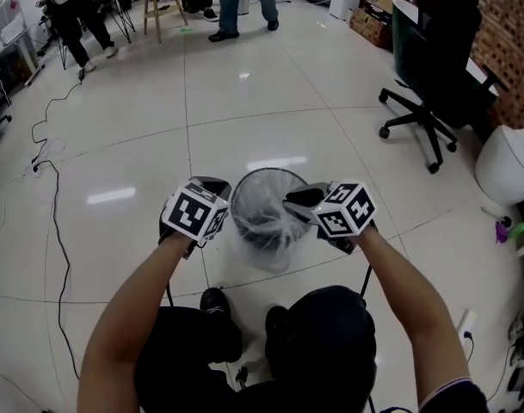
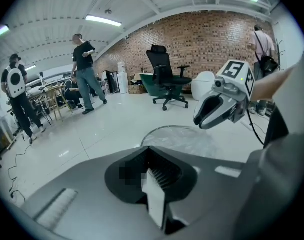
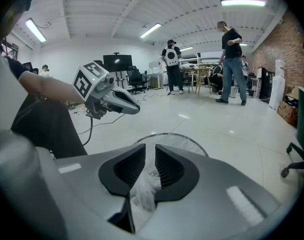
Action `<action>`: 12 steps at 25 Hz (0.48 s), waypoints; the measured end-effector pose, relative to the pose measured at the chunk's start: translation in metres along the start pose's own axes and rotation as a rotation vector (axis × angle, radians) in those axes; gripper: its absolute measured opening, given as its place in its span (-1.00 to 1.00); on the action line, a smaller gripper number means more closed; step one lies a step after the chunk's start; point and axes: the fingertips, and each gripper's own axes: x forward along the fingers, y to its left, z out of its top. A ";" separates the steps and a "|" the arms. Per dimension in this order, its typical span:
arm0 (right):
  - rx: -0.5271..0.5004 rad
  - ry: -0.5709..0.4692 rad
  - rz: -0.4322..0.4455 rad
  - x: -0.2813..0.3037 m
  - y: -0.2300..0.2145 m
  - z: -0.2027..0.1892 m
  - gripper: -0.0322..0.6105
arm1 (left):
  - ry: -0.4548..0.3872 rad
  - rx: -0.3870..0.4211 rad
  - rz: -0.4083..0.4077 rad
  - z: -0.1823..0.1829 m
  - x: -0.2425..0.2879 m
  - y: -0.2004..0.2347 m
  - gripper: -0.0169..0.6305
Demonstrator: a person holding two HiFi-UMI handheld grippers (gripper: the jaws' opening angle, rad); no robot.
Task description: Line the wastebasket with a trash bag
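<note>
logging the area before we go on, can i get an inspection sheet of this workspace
surface: glossy tiled floor
job's things: wastebasket on the floor, trash bag draped in it
clutter: small purple and green bits at the right edge
grippers: left gripper shut on a pale strip, seemingly the bag; right gripper open, film between its fingers
cables: black cable trailing over the floor at left
surroundings: office chair, brick wall, people at the back
</note>
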 end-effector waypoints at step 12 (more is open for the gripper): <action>-0.043 0.148 -0.005 0.022 0.022 -0.026 -0.88 | -0.009 -0.004 -0.023 -0.011 -0.007 -0.017 -0.91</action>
